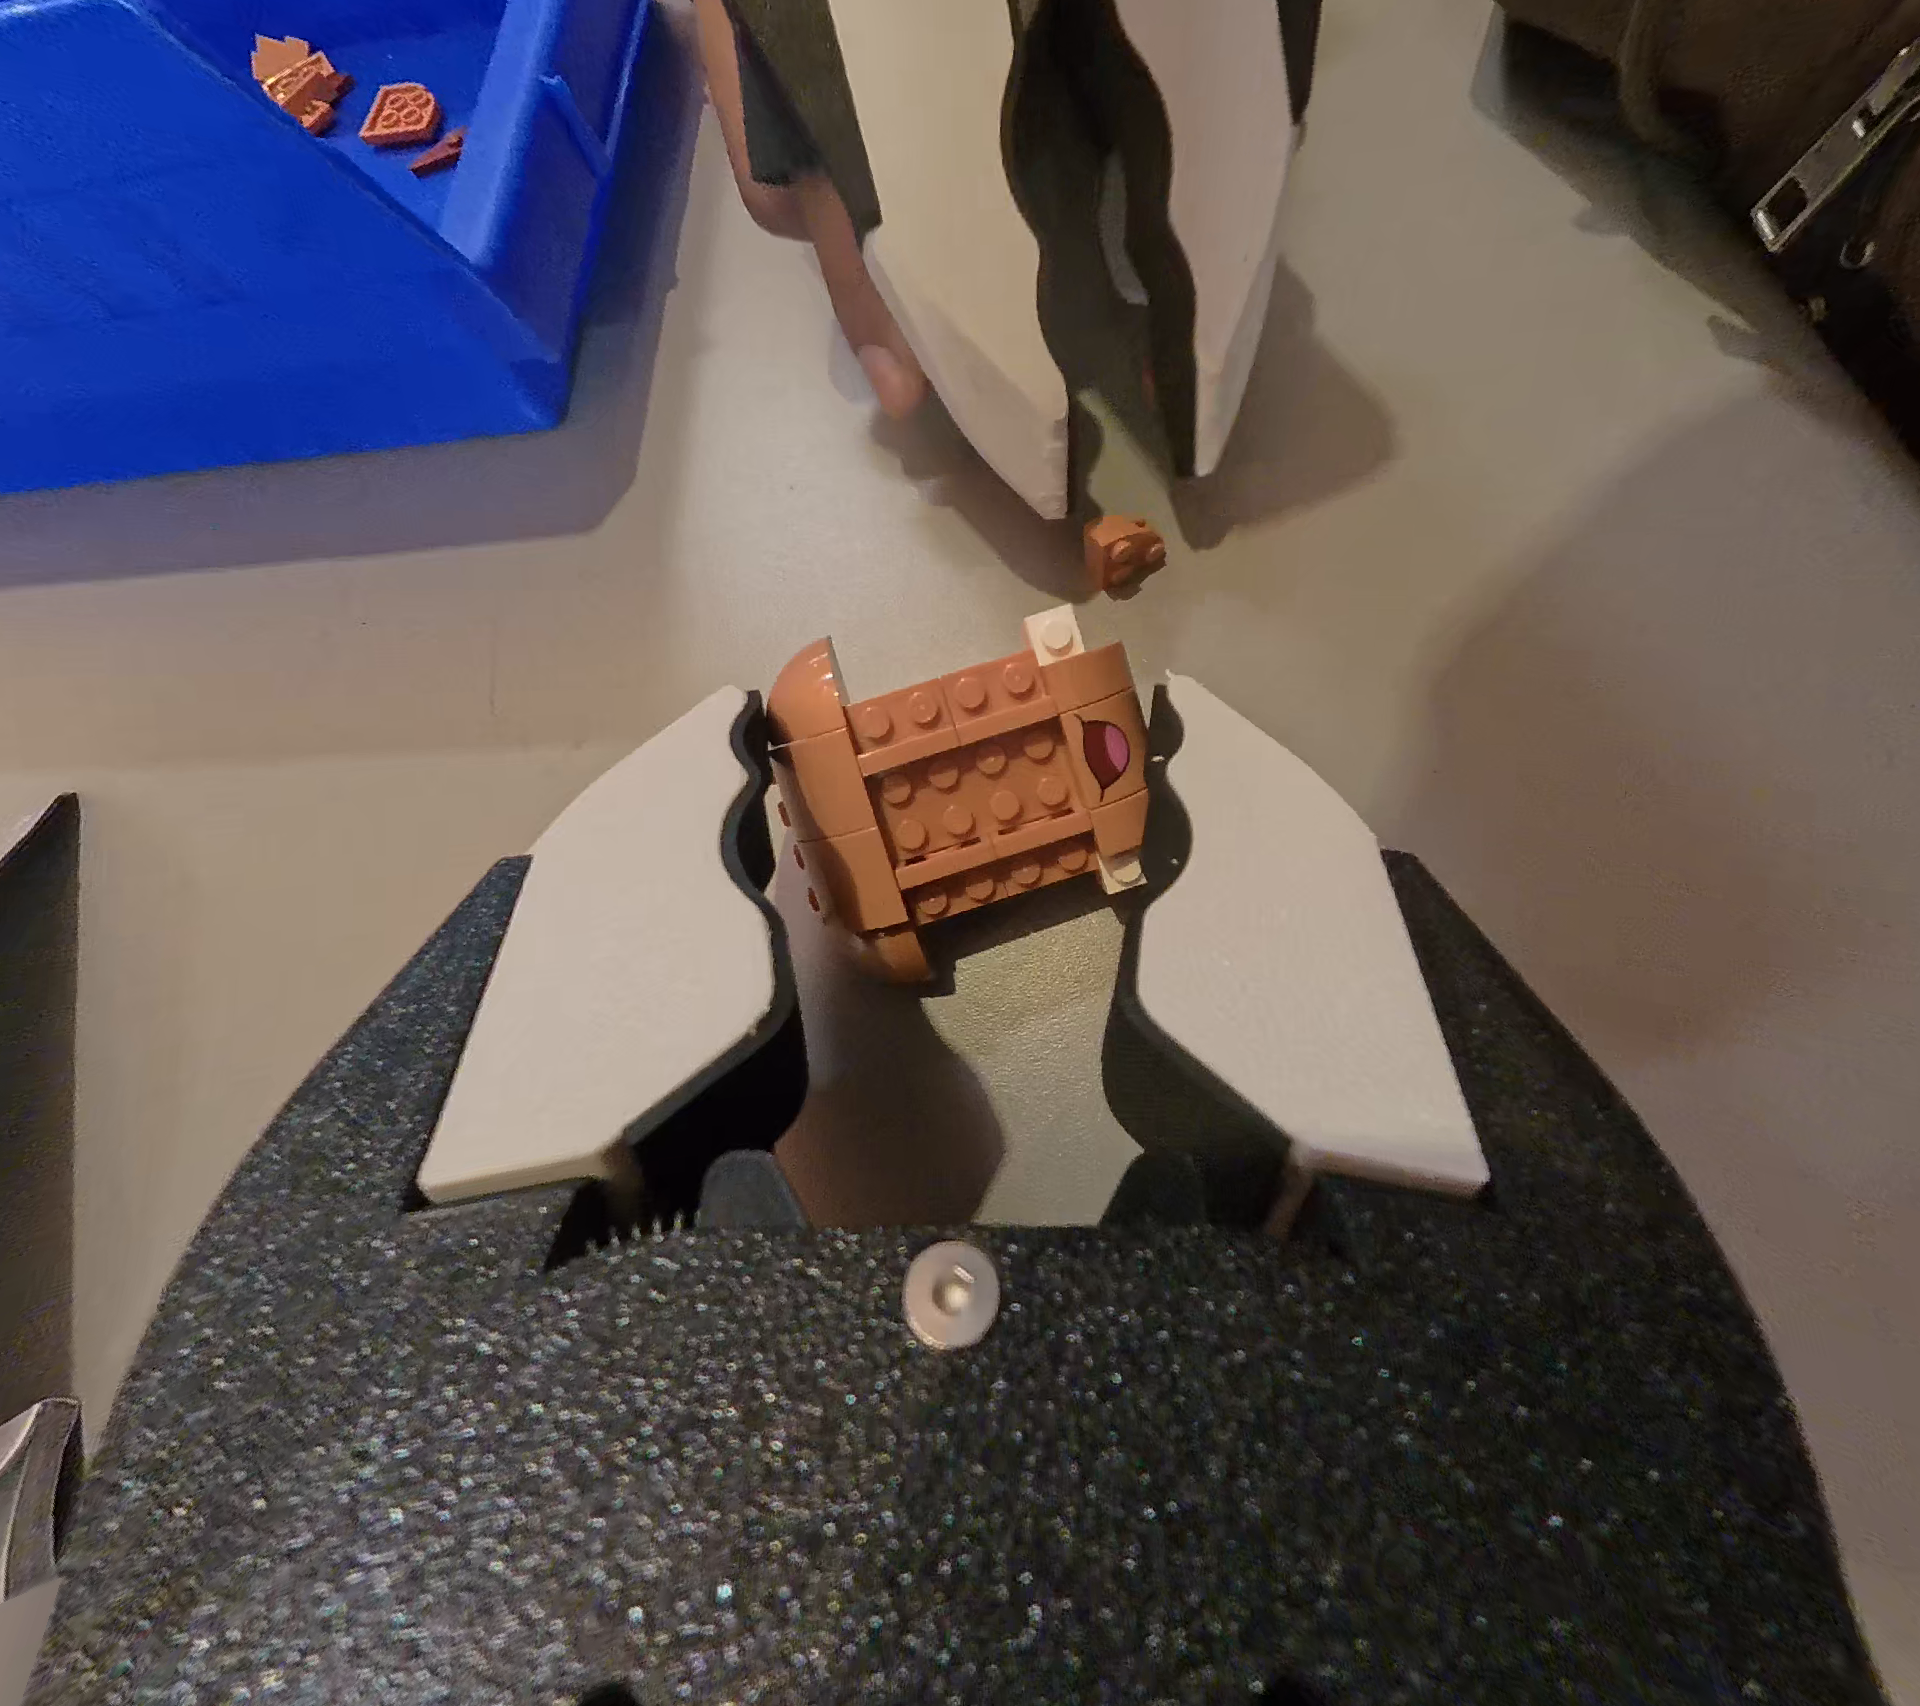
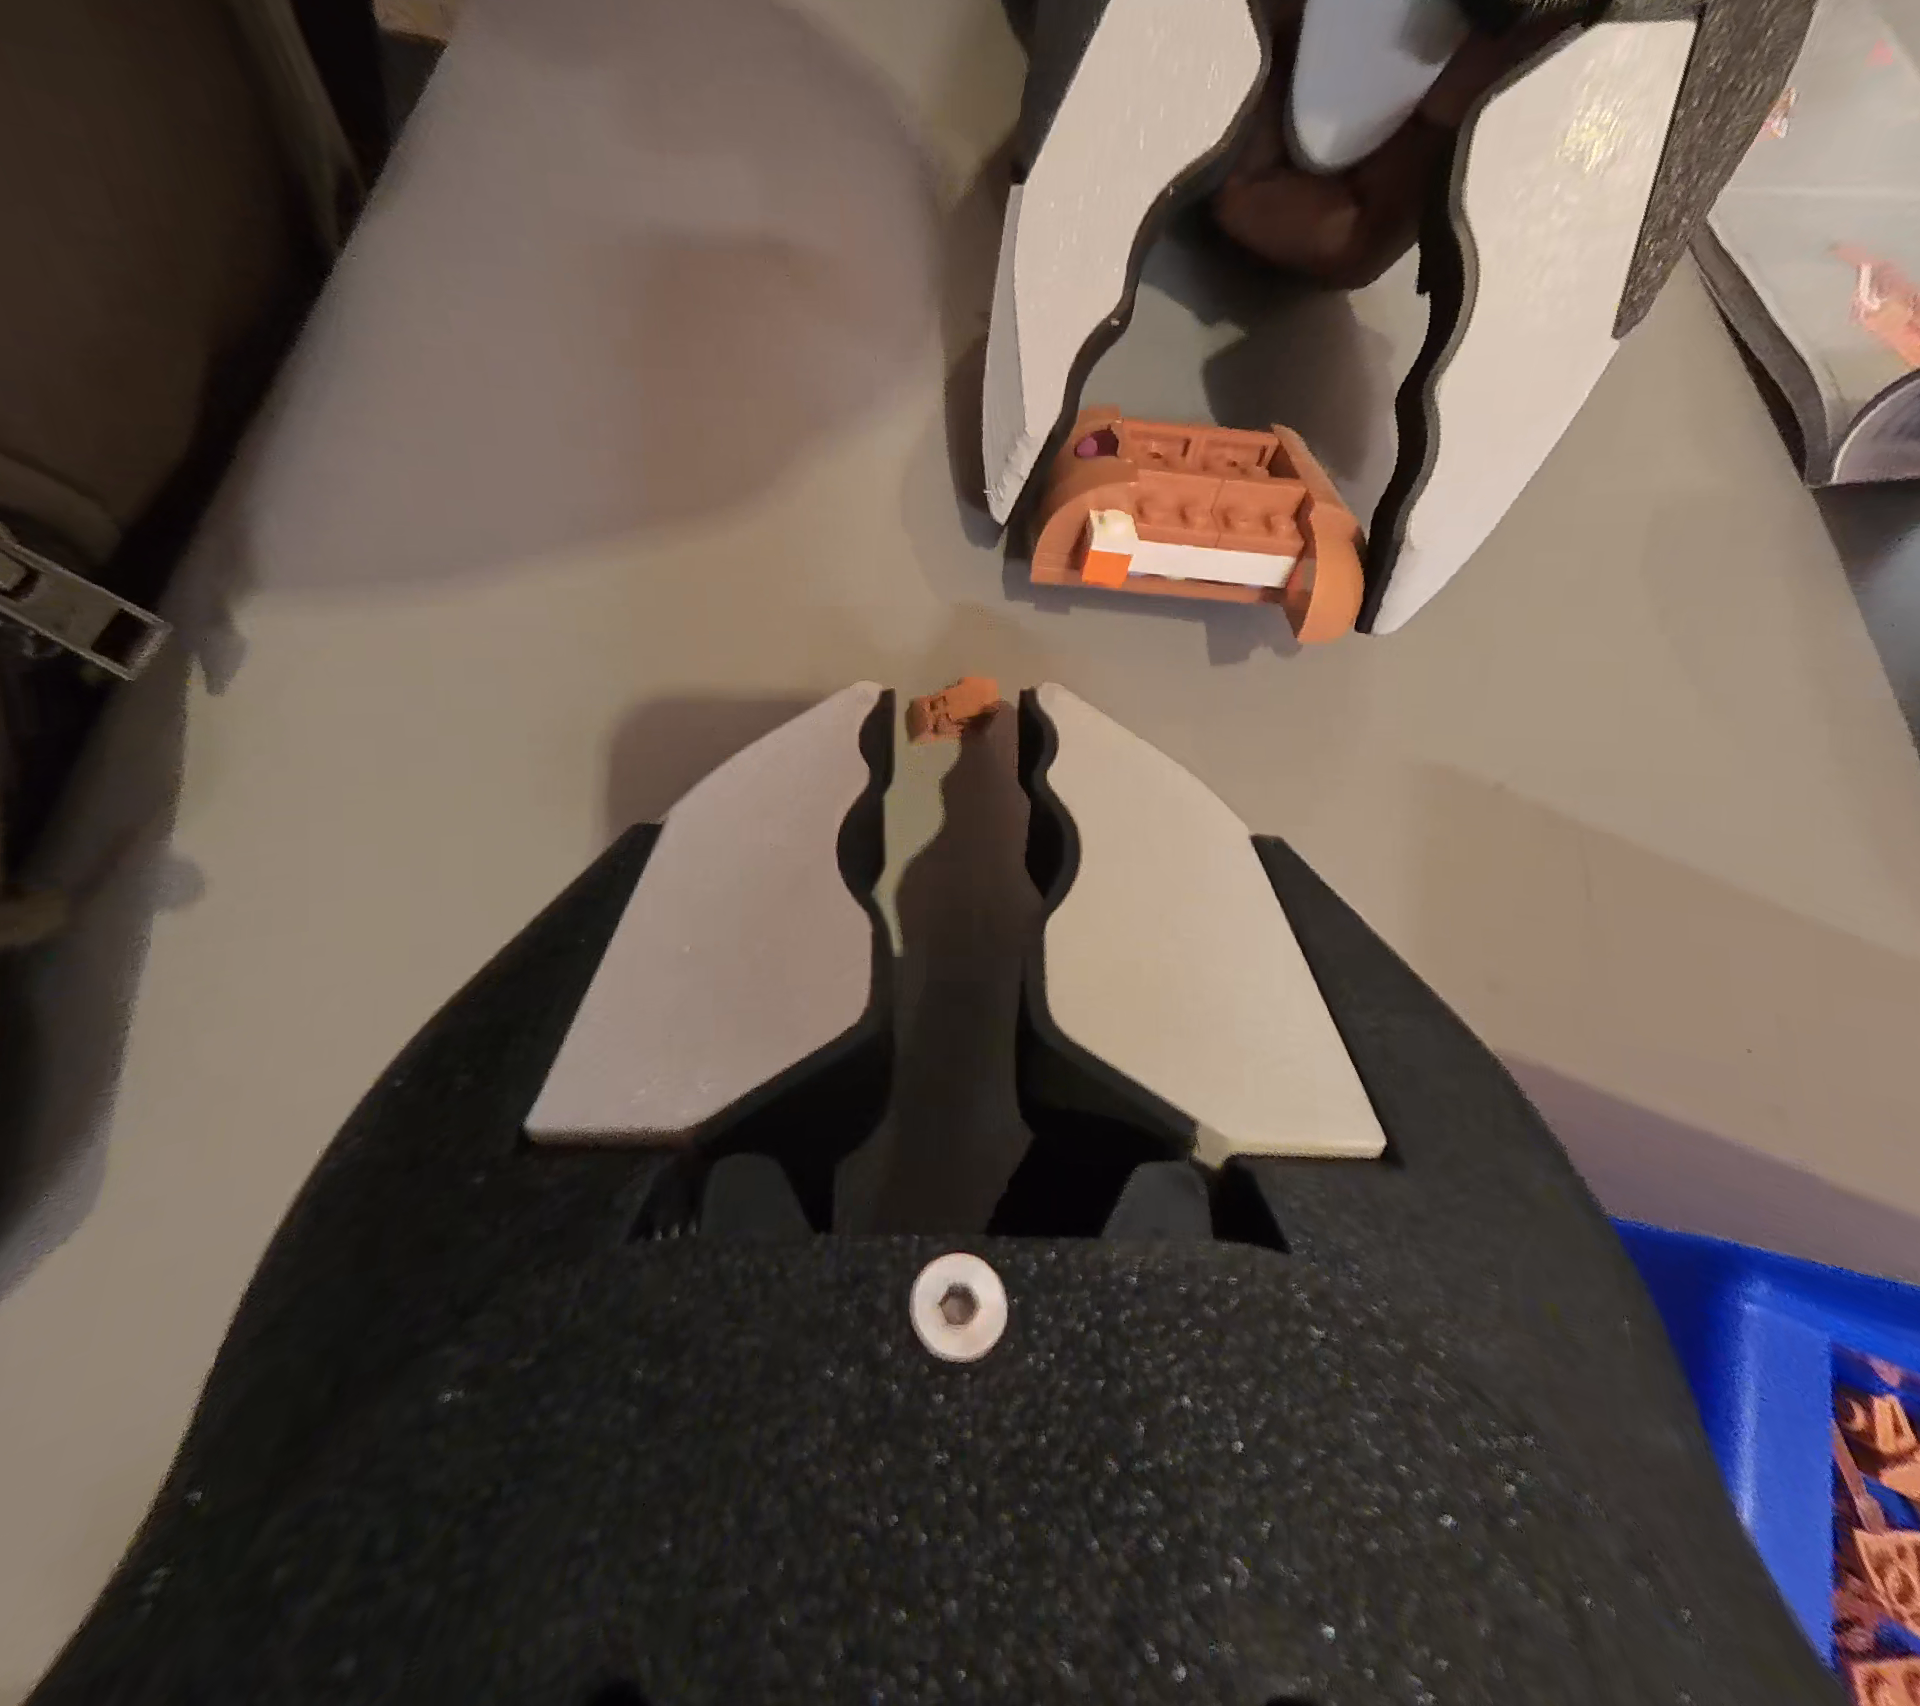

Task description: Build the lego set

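While the left gripper (image 1: 961, 726) rested low over the pale grey bench (image 1: 1558, 825), its two grey-faced fingers (image 1: 634, 908) stood on either side of the tan, stud-covered lego build (image 1: 961, 809), which lay on the bench with a small pink-and-dark printed tile on its right face and a white one-stud piece at its far corner. Both black wavy pads sat right against the sides of the build, though whether they pressed it or merely flanked it could not be told. From the right wrist view the same build (image 2: 1195, 529) showed a white strip and an orange block along its near edge, with the left gripper (image 2: 1184, 534) reaching around it from the far side.

The right gripper (image 2: 956, 706) pointed down at the bench just short of the build, its fingers (image 2: 727, 929) held a little apart. A small tan lego piece (image 2: 951, 709) sat at the tips in that narrow gap; in the left wrist view this piece (image 1: 1122, 553) lay on the bench just below the right gripper (image 1: 1127, 482), apart from the build.

A blue plastic bin (image 1: 260, 285) stood at the far left of the bench, holding a few loose tan lego plates (image 1: 400, 116). A brown fabric item with a metal zipper pull (image 1: 1829, 170) lay at the far right edge.
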Motion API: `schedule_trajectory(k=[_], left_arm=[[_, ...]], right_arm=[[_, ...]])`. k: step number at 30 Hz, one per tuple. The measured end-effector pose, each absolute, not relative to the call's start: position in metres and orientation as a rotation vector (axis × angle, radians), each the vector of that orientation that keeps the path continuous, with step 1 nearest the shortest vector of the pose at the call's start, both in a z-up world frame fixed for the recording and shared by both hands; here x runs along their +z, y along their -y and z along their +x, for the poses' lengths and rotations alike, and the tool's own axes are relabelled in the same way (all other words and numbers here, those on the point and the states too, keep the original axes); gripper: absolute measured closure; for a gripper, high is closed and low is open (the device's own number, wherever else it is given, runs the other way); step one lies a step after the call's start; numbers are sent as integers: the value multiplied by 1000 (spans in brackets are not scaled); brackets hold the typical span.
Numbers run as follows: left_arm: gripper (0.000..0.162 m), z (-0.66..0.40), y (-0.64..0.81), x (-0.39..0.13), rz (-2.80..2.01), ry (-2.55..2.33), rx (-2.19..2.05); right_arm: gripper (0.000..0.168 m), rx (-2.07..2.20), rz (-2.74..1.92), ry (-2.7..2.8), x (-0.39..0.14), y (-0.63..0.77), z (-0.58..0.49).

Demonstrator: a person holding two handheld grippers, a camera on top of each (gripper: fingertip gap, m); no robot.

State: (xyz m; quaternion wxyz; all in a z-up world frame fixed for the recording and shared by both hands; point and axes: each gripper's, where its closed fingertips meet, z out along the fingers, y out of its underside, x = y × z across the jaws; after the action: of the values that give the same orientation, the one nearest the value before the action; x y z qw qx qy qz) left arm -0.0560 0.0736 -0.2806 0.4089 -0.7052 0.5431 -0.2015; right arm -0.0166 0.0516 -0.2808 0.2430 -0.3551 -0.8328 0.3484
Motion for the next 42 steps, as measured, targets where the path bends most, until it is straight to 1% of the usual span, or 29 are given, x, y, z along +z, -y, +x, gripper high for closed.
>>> schedule_trajectory(k=[4,8,15,19,24,28,42], left_arm=[[92,-56,-74,-279,-1774,-1360,-520],[93,-55,-73,-277,-1764,-1348,-541],[93,-54,-74,-276,-1766,-1340,-549],[93,-53,-75,-274,-1763,-1325,-553],[93,-48,-76,-262,-1716,-1260,-616],[93,-48,-79,-257,-1699,-1220,-636],[93,-43,-84,-259,-1717,-1210,-588]], right_arm=[[143,888,-970,2309,-292,-51,-17],[151,869,-1022,2289,-293,-54,-21],[153,912,-1086,2282,-293,-56,-22],[154,1043,-1145,2210,-281,-58,-25],[154,1379,-1232,2015,-250,-61,-31],[154,1564,-1246,1898,-231,-62,-33],[155,1526,-1328,1885,-241,-65,-39]])
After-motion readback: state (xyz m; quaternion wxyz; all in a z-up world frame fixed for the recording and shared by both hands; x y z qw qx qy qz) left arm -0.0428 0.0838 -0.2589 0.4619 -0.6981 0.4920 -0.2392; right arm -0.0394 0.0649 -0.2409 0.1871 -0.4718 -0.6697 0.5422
